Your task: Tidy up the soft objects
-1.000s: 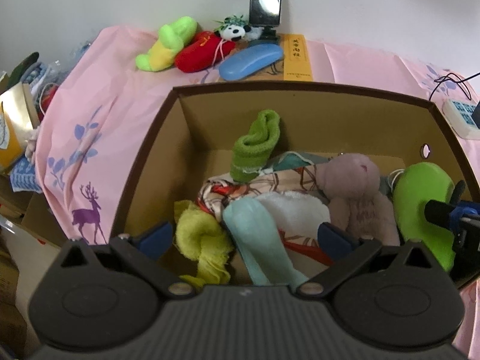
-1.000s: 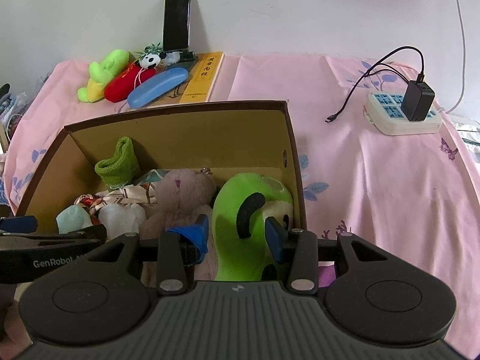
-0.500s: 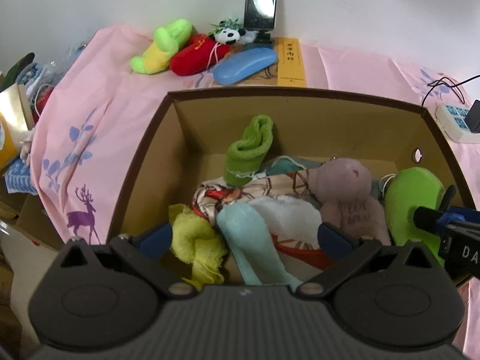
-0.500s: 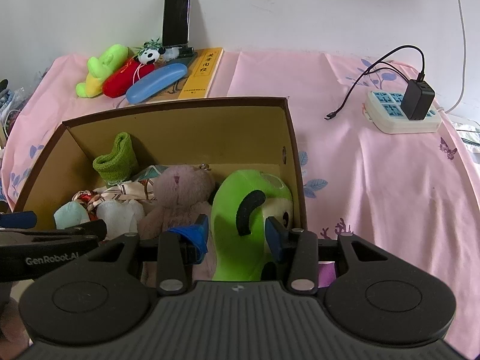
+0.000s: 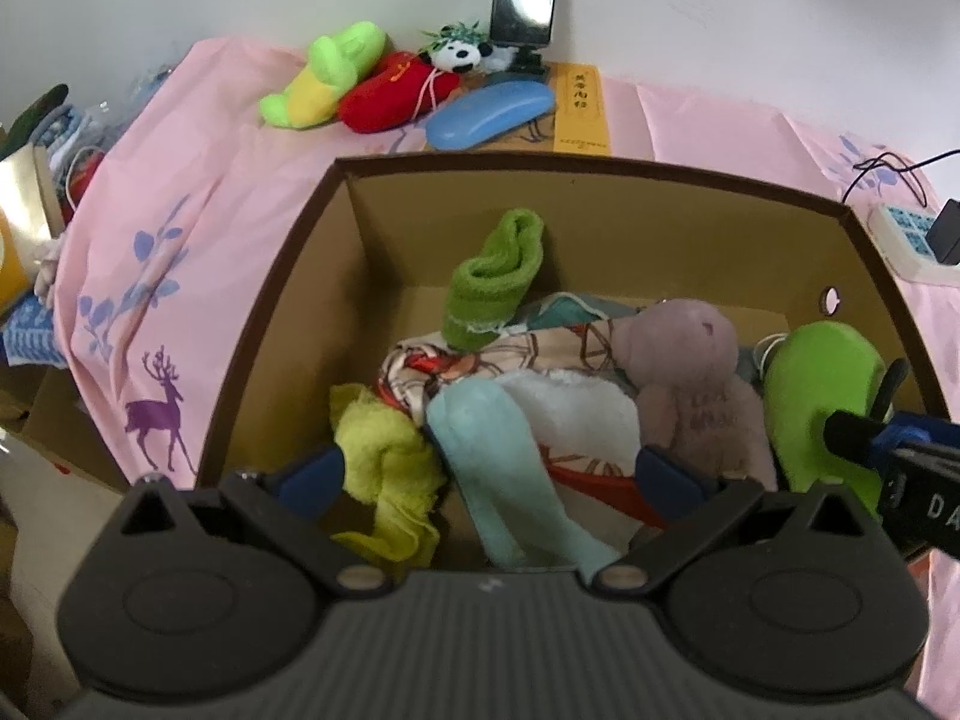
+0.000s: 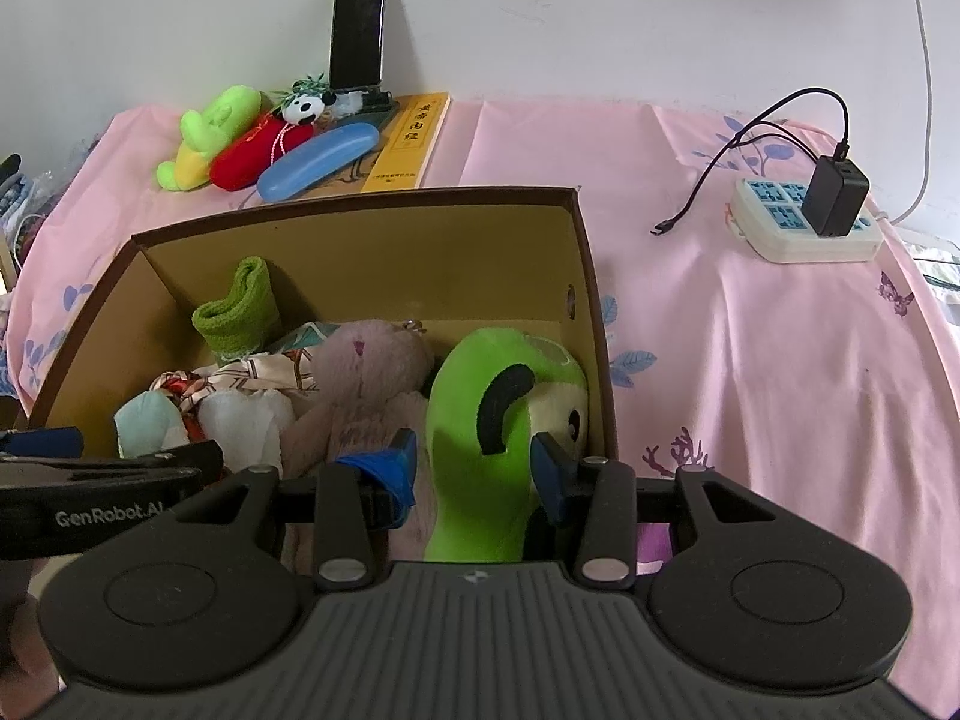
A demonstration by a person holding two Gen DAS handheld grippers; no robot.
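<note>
1. I am keeping my right gripper point(image 6: 473, 463) at the lower centre of the right wrist view, its jaws partly closed against the sides of the green plush toy point(image 6: 504, 420); it looks gripped, with the toy sitting at the right end of the cardboard box point(image 6: 360, 207)

2. I am holding my left gripper point(image 5: 489, 468) wide open and empty at the bottom of the left wrist view, over the yellow cloth point(image 5: 384, 456) and the pale blue sock point(image 5: 510, 480)

3. Outward from there, the pink plush bear point(image 5: 690, 384), the white cloth point(image 5: 570, 408), the patterned fabric point(image 5: 510, 360) and the green sock point(image 5: 495, 285) are lying piled in the box; three more soft toys point(image 5: 360, 90) are waiting on the pink tablecloth point(image 5: 210, 150) at the upper left

4. What I am worrying about: the plush is squashy, so it could slip out of the pads if I lift quickly, or its bulk could catch the box wall or drag the bear along

5. Compared with a second ago, both cameras are sitting slightly further back and higher, so more tablecloth is showing behind the box; the contents and both jaw openings are looking unchanged
</note>
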